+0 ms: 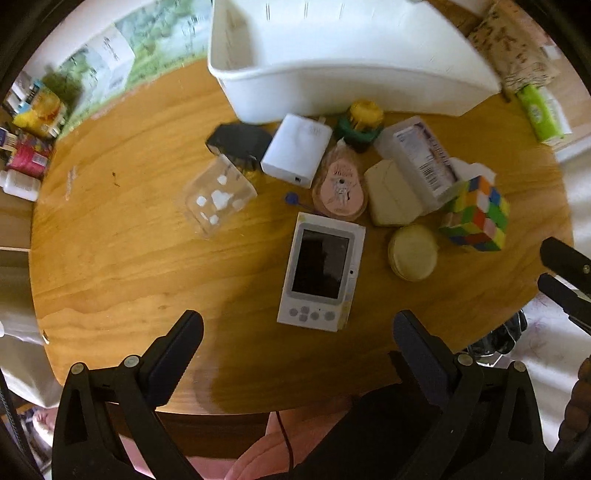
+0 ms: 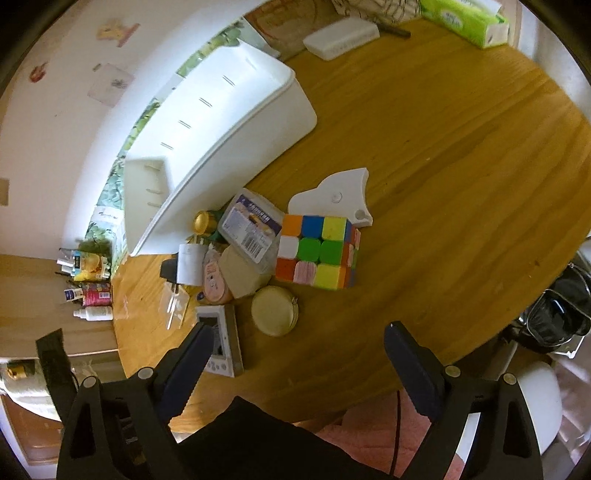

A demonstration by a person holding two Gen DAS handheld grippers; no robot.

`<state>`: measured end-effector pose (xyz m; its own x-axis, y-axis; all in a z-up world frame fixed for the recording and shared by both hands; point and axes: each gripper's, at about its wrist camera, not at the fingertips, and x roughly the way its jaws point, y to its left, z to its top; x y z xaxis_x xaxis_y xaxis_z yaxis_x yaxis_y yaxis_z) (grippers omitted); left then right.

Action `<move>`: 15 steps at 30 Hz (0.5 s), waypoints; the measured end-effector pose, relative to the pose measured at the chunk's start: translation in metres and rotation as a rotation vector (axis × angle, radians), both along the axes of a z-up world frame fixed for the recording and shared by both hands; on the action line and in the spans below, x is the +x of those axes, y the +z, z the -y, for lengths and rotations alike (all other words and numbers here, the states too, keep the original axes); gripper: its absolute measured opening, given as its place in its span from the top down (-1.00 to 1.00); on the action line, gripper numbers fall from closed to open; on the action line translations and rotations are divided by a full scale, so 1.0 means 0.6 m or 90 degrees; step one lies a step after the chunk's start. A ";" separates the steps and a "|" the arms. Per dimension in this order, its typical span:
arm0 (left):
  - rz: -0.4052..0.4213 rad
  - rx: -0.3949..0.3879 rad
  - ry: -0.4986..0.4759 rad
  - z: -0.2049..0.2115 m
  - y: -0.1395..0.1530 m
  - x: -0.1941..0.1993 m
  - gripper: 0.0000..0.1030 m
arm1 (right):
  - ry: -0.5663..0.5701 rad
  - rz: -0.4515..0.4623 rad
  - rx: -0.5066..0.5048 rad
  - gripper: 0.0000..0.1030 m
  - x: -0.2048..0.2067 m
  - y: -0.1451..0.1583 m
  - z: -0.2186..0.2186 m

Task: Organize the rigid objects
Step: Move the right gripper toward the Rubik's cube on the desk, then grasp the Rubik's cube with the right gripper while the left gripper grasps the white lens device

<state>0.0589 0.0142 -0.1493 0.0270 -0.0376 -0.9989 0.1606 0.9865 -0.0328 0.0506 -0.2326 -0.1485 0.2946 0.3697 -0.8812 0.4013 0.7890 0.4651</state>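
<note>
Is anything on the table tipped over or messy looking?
Yes. The clear plastic box with white dots lies tipped on its side on the round wooden table. The small things are heaped together by the big white plastic bin, and the labelled clear container leans on its neighbours. Nothing looks spilled.

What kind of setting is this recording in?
Probably a home living or dining area: a round wooden table scattered with small things such as a puzzle cube, a tissue pack, and wall stickers.
</note>
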 end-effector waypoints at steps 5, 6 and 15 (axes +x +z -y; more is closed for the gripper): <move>-0.051 0.027 0.013 0.013 -0.043 0.028 -0.98 | 0.004 -0.050 0.022 -0.82 0.040 -0.038 0.014; -0.061 0.031 0.016 0.018 -0.051 0.034 -0.98 | 0.006 -0.063 0.025 -0.80 0.049 -0.048 0.017; -0.142 0.065 0.046 0.034 -0.127 0.074 -0.98 | 0.034 -0.125 0.047 -0.75 0.101 -0.102 0.023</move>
